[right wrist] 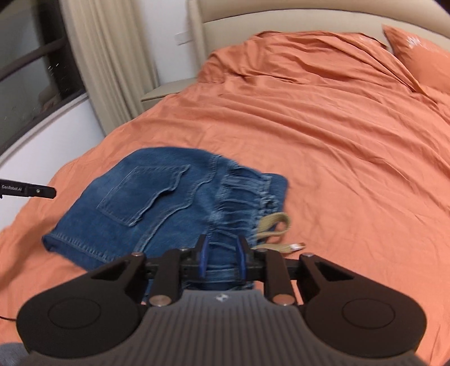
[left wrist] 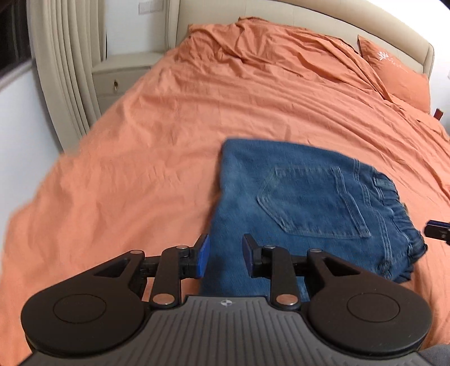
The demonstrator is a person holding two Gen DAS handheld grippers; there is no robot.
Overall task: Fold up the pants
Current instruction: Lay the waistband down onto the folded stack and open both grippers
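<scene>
Blue denim pants (left wrist: 303, 208) lie folded into a compact bundle on the orange bedsheet (left wrist: 140, 157), back pocket up. They also show in the right wrist view (right wrist: 157, 205), with the elastic waistband and a beige drawstring (right wrist: 274, 225) at the right. My left gripper (left wrist: 226, 257) is open, its blue pads just above the near left edge of the pants. My right gripper (right wrist: 222, 254) is open over the waistband end, with denim showing between its jaws. The right gripper's tip shows at the left wrist view's right edge (left wrist: 437, 229). The left gripper's tip shows at the right wrist view's left edge (right wrist: 31, 190).
An orange pillow (left wrist: 399, 76) rests against the beige headboard (left wrist: 309, 17) at the far end. A beige nightstand (left wrist: 123, 73), curtains (left wrist: 64, 62) and a window (right wrist: 31, 70) stand left of the bed. The sheet (right wrist: 337, 135) is wrinkled beyond the pants.
</scene>
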